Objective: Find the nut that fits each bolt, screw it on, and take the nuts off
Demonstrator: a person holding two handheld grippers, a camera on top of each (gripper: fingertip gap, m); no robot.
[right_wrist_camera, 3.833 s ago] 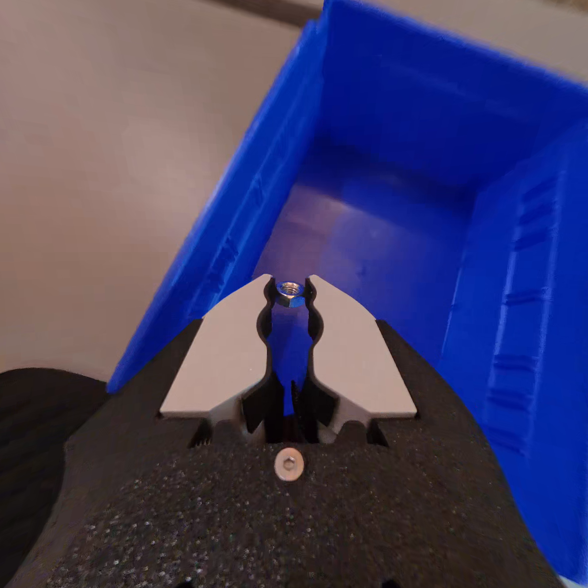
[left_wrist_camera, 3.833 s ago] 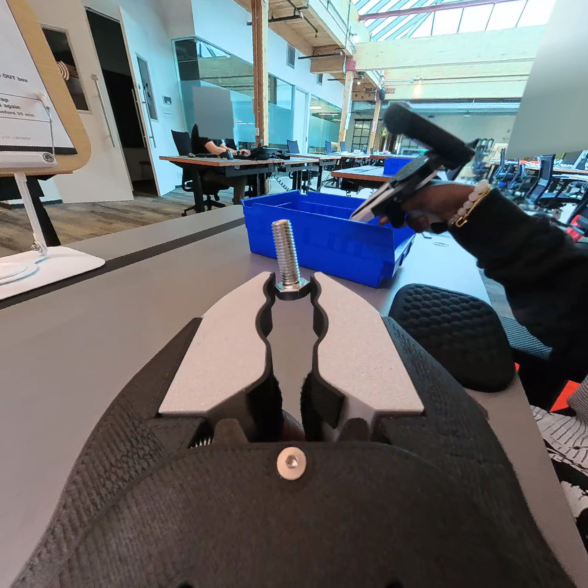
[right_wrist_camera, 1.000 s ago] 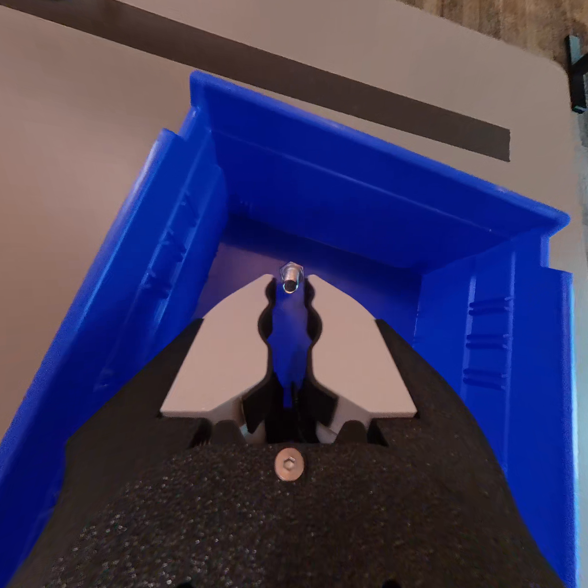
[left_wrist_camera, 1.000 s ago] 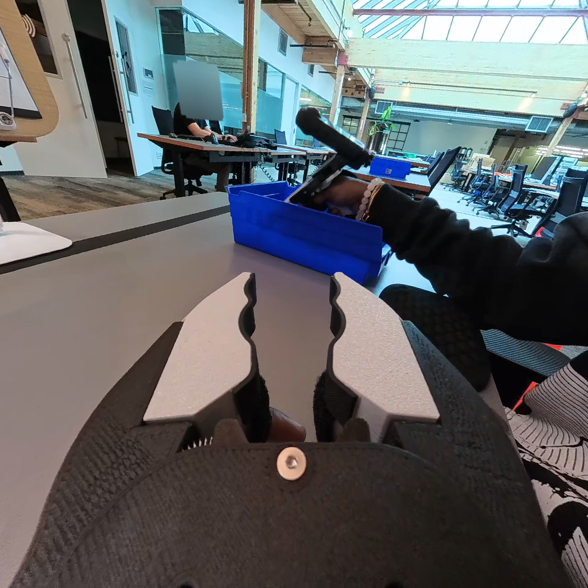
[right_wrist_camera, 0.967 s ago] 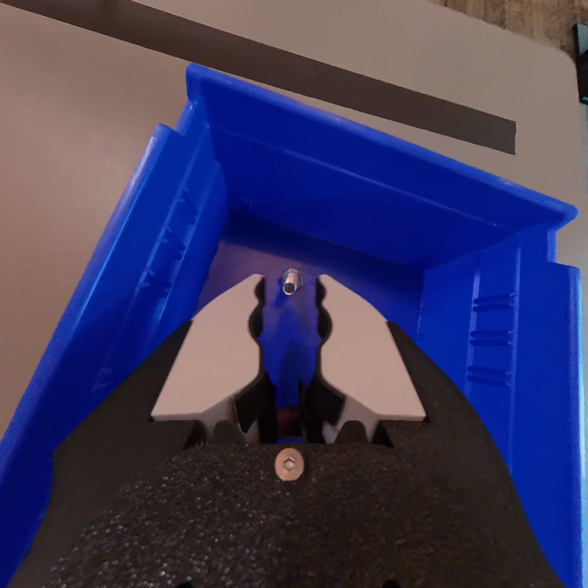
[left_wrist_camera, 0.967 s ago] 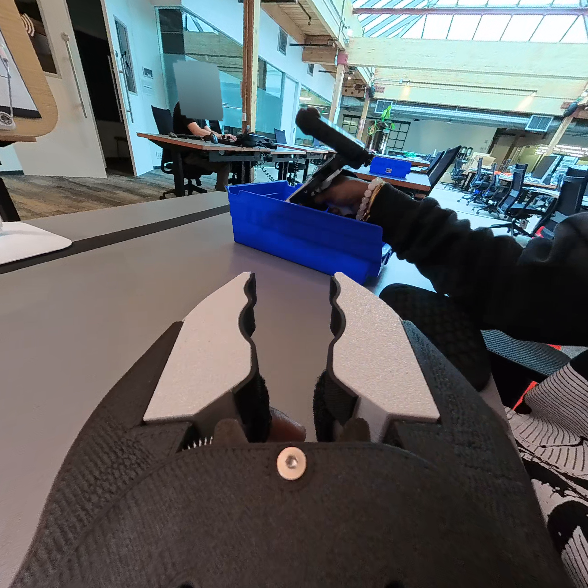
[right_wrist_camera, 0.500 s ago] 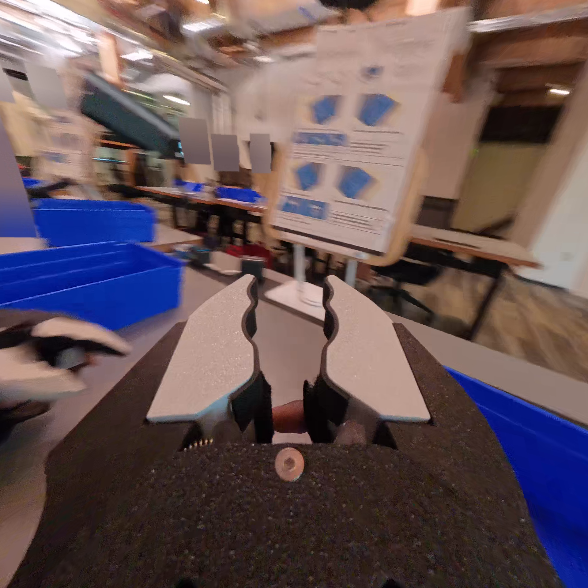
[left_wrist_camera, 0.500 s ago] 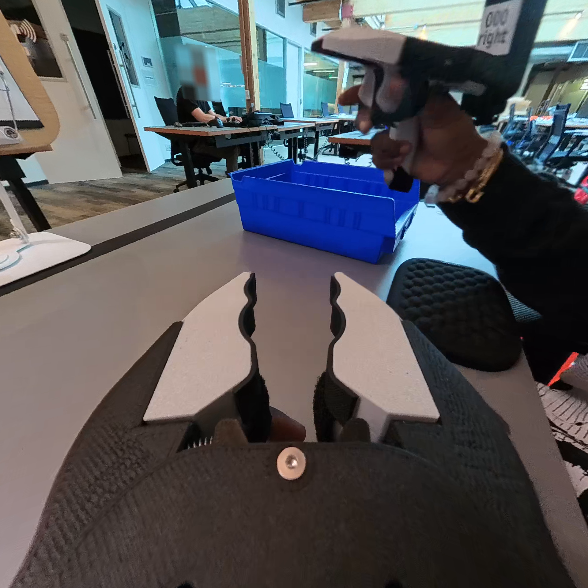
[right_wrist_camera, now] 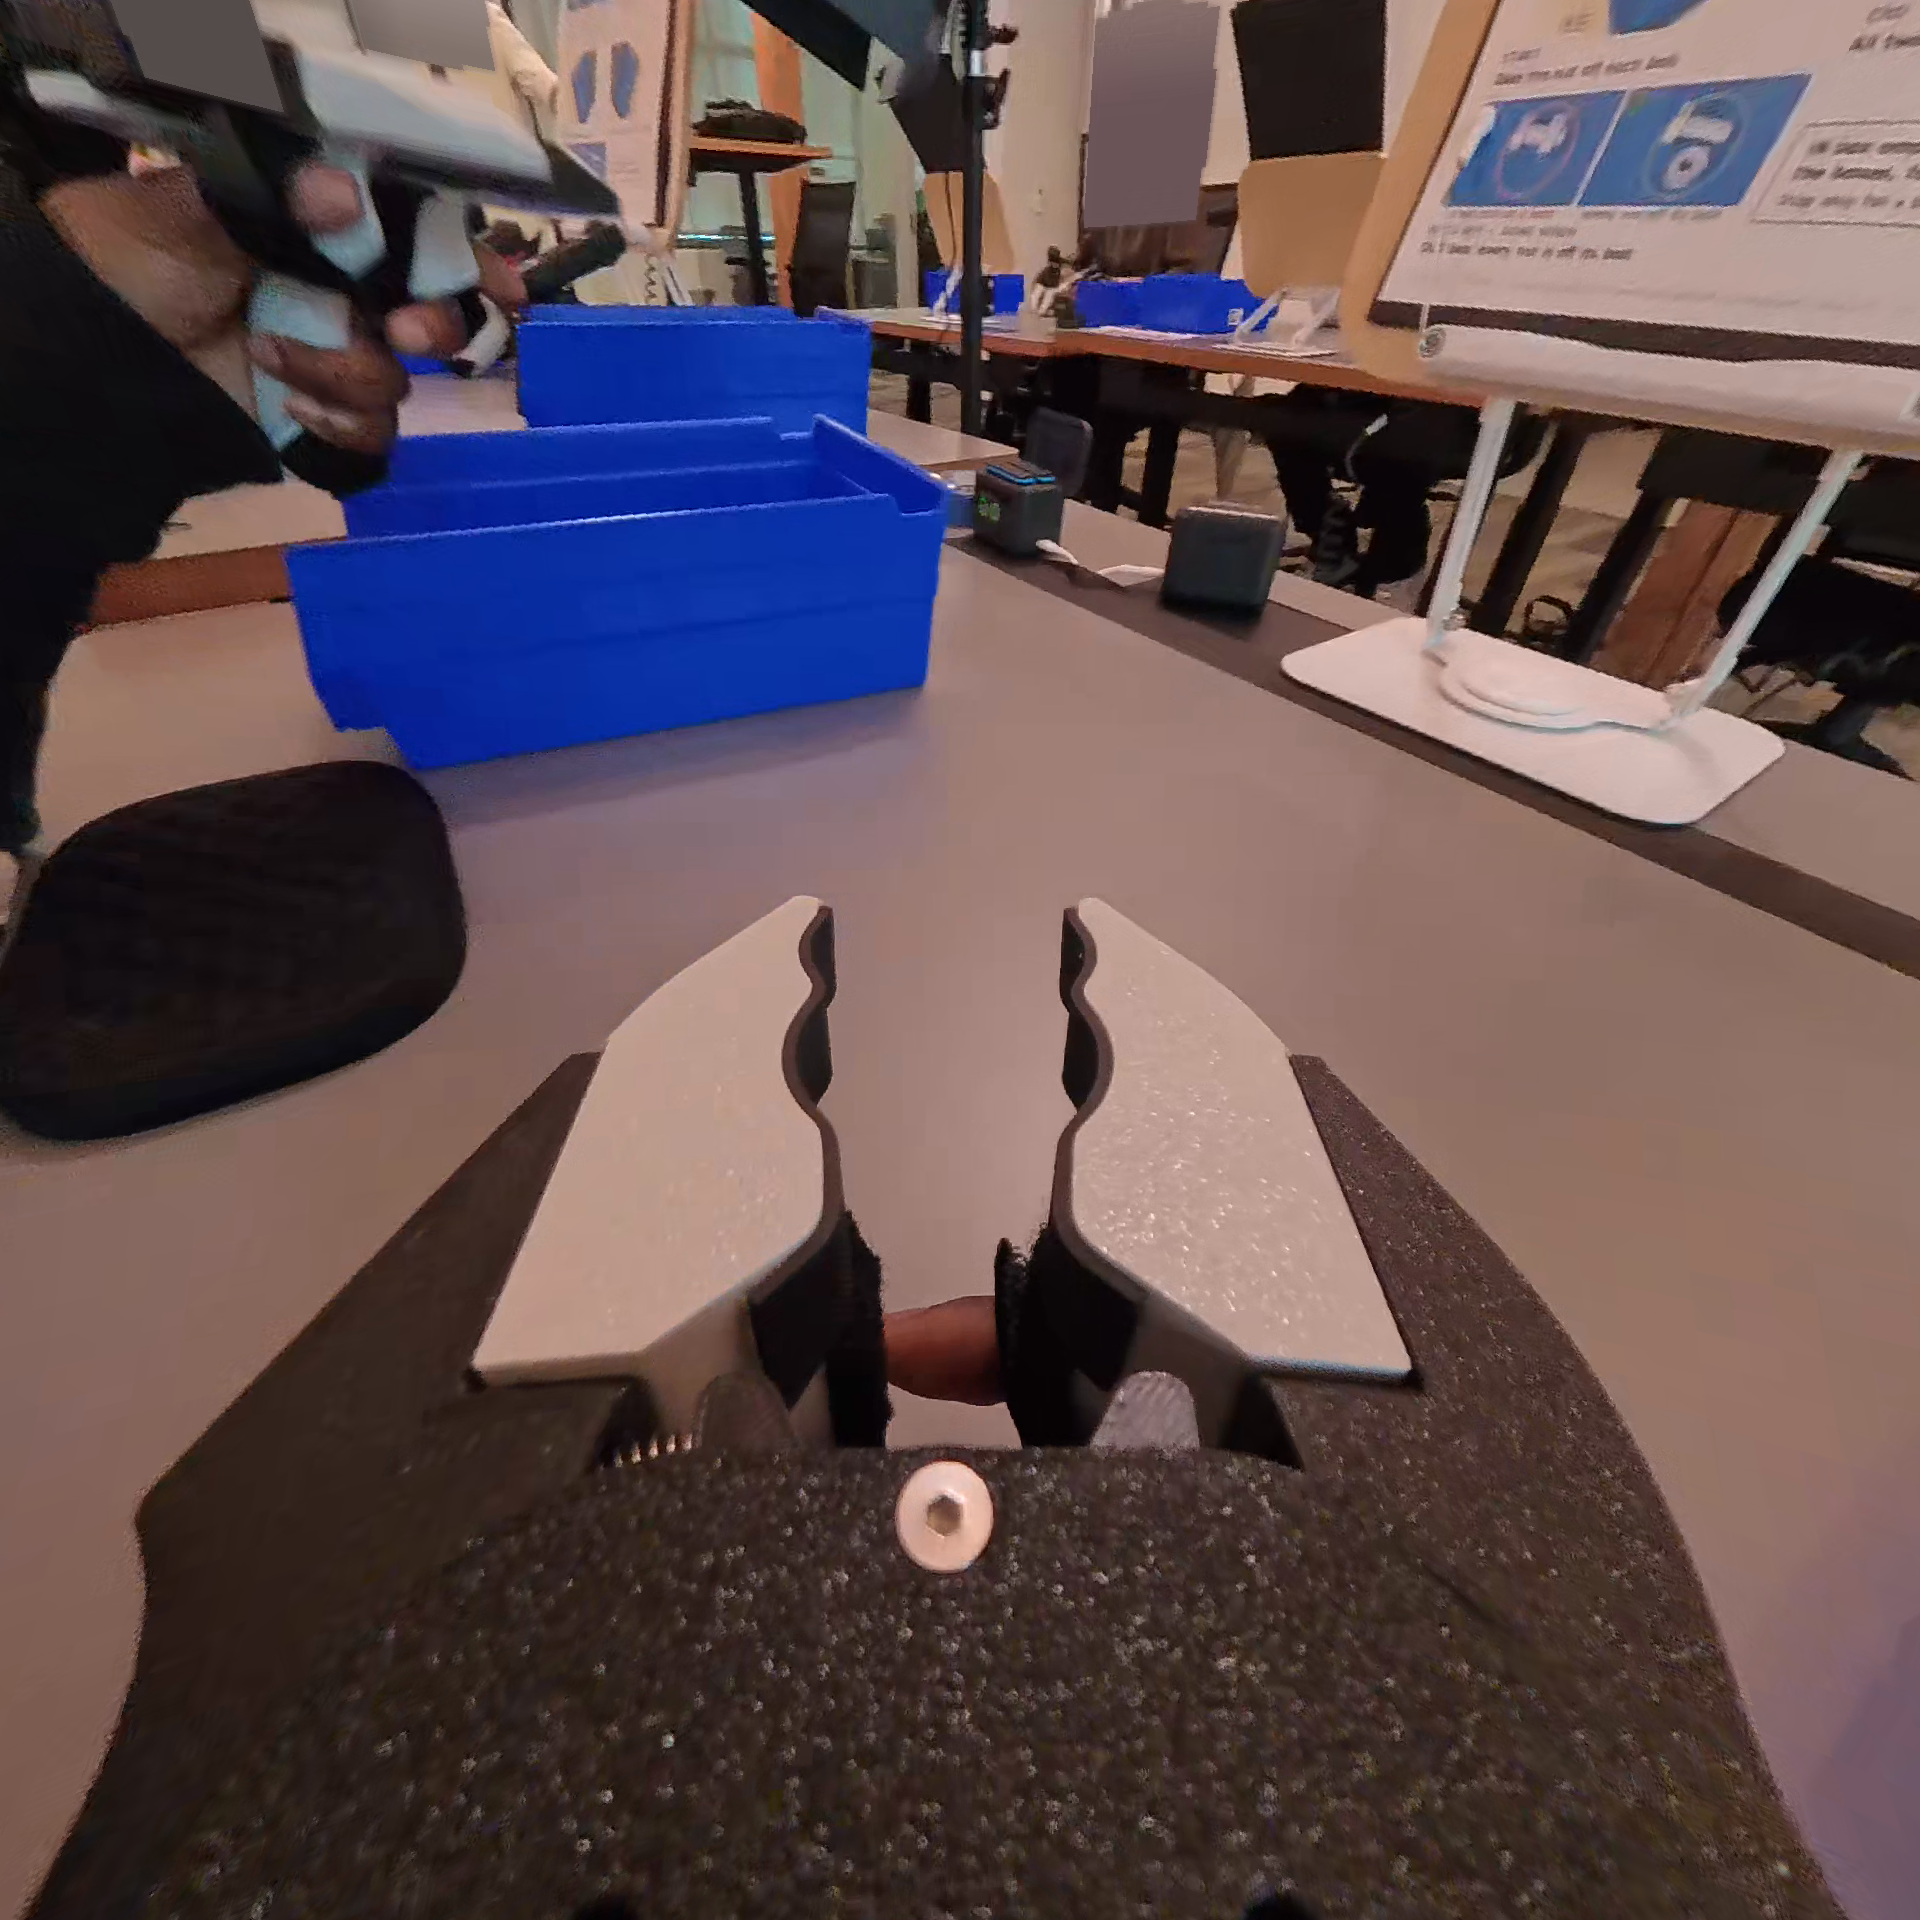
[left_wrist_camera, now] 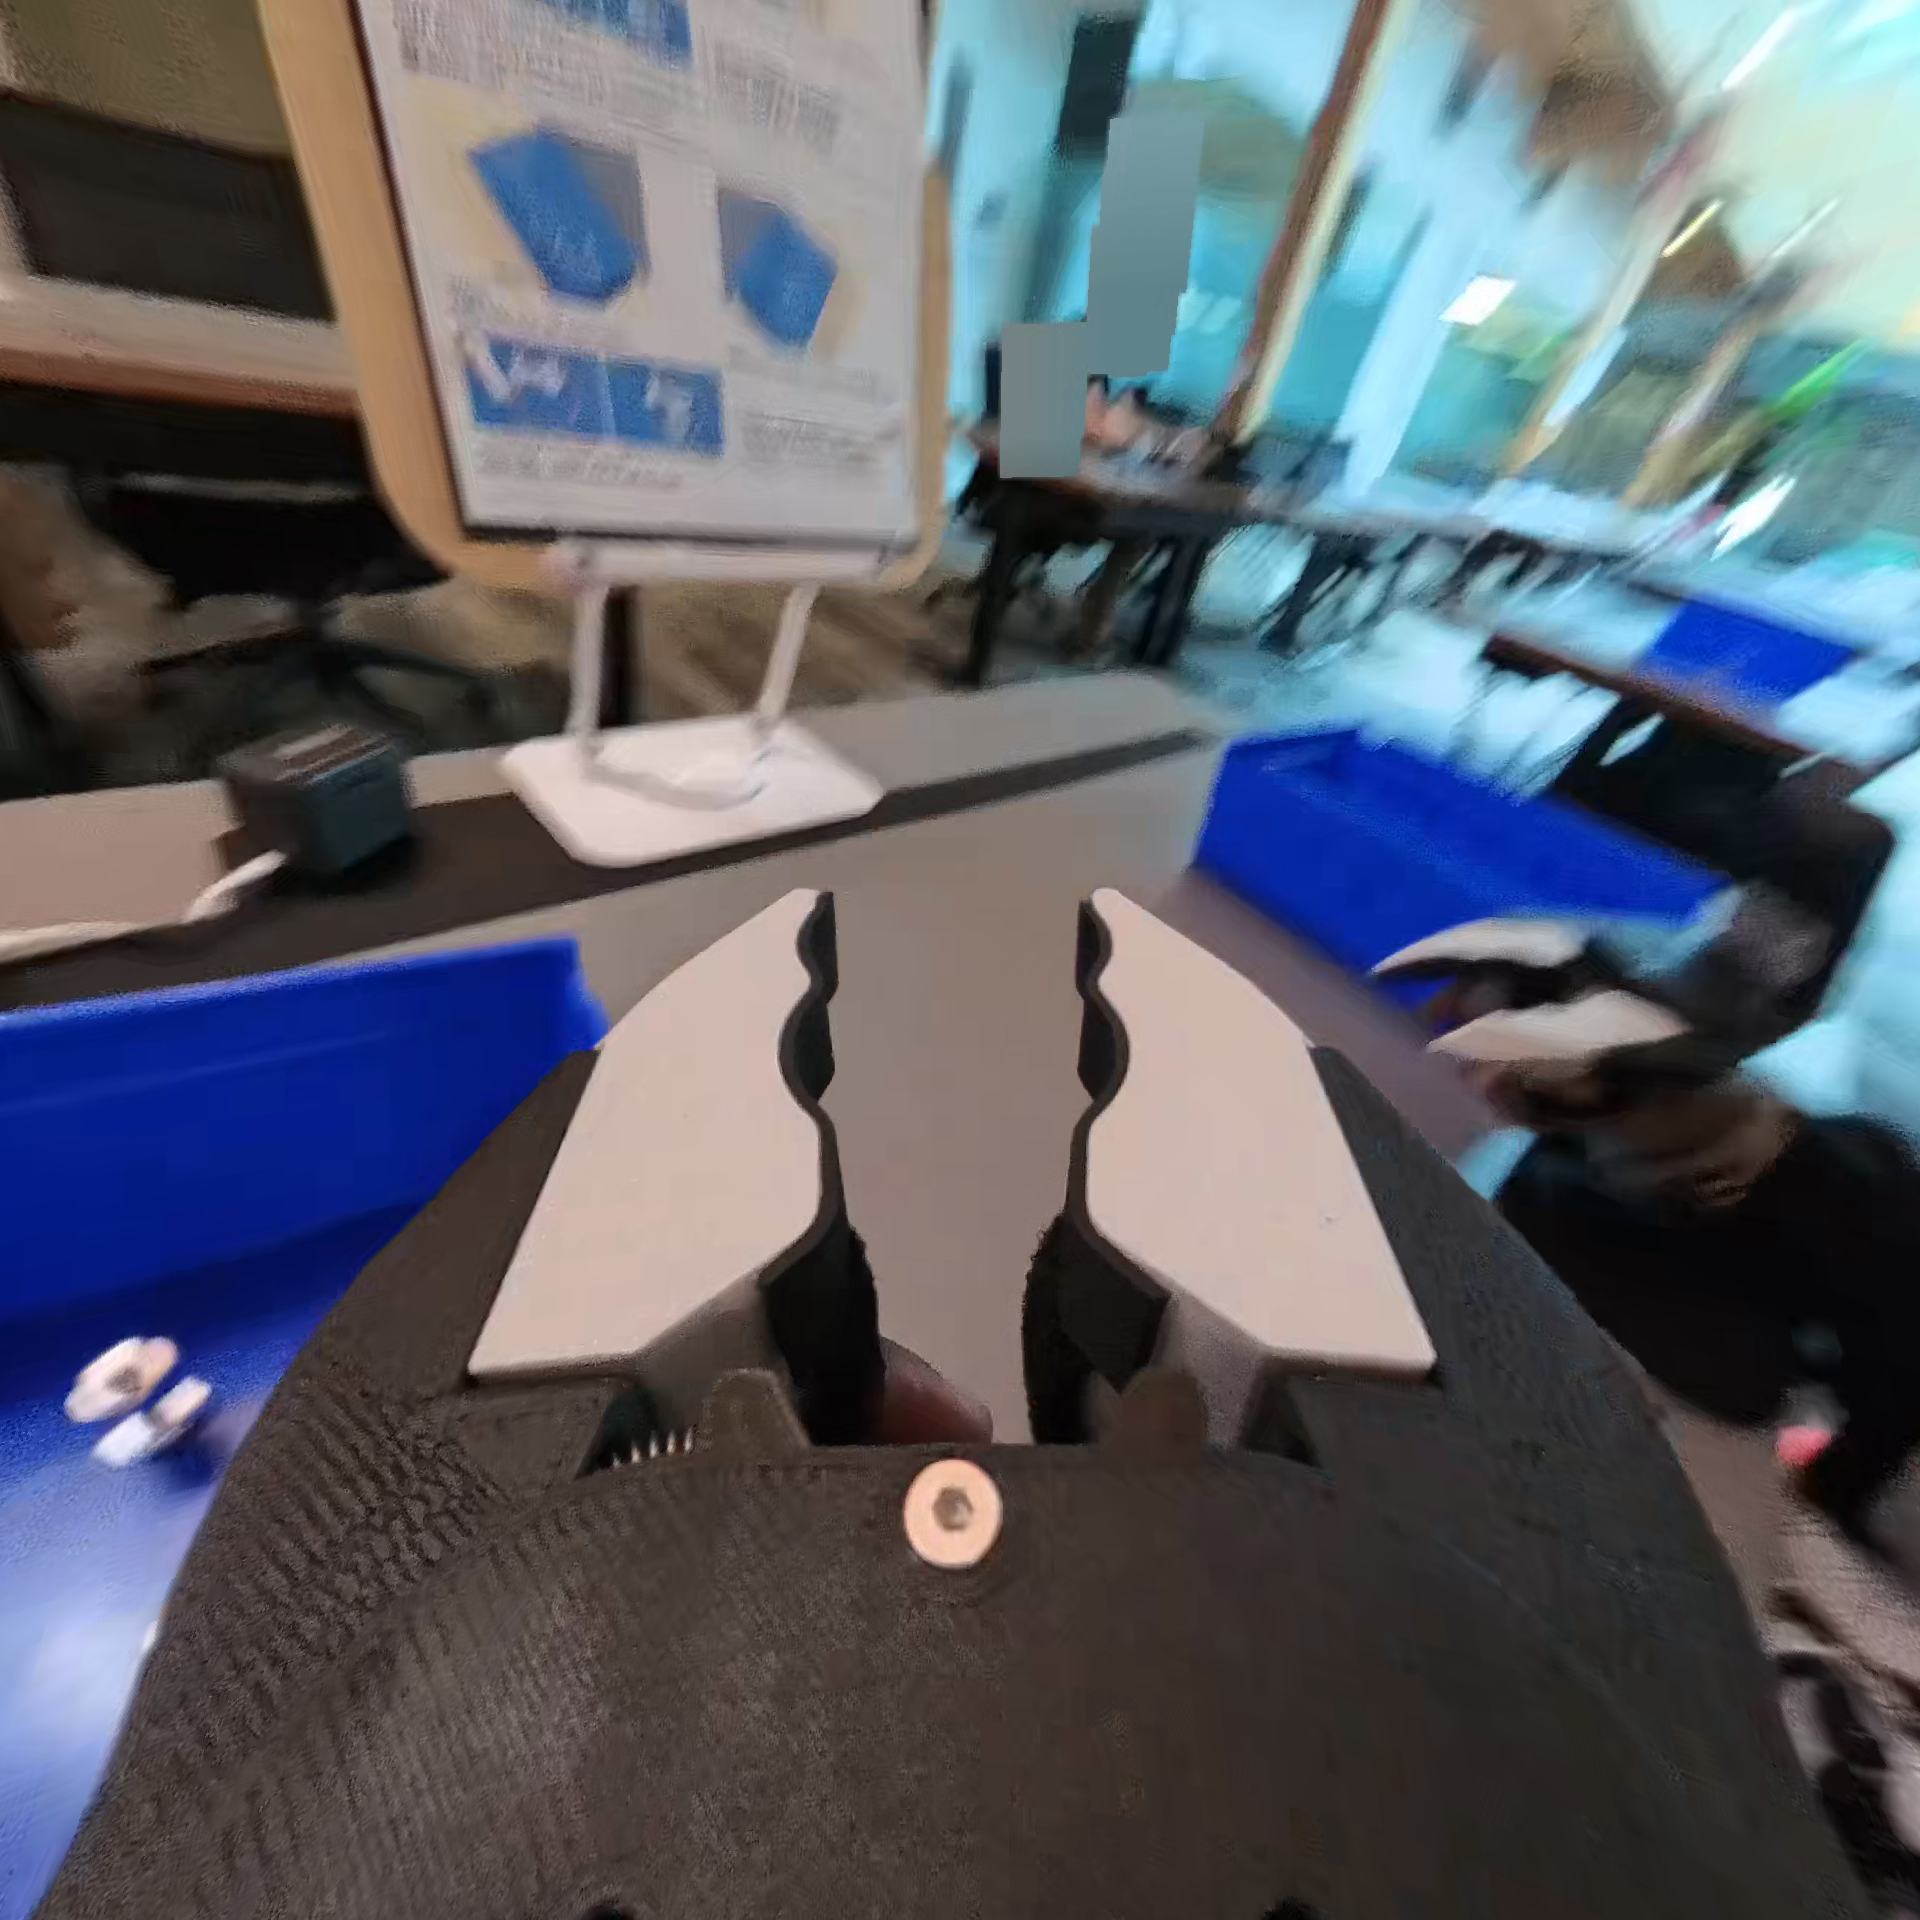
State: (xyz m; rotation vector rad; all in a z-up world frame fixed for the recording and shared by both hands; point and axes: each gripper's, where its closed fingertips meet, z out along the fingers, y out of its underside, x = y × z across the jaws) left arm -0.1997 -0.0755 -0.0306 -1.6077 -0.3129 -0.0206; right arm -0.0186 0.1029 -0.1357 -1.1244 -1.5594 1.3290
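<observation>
Reaching for the small silver nuts [left_wrist_camera: 135,1397] in the near blue plastic bin [left_wrist_camera: 260,1091] suits both empty, wide-spread grippers: left gripper [left_wrist_camera: 954,914], right gripper [right_wrist_camera: 945,920].

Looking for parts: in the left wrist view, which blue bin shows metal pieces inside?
The near blue bin at lower left, with silvery pieces; the far bin shows only its outside.

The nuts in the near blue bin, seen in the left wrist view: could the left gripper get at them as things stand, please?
Probably yes: the left gripper has open, empty jaws, and the nuts lie uncovered in the open-topped blue bin just to its left.
</observation>
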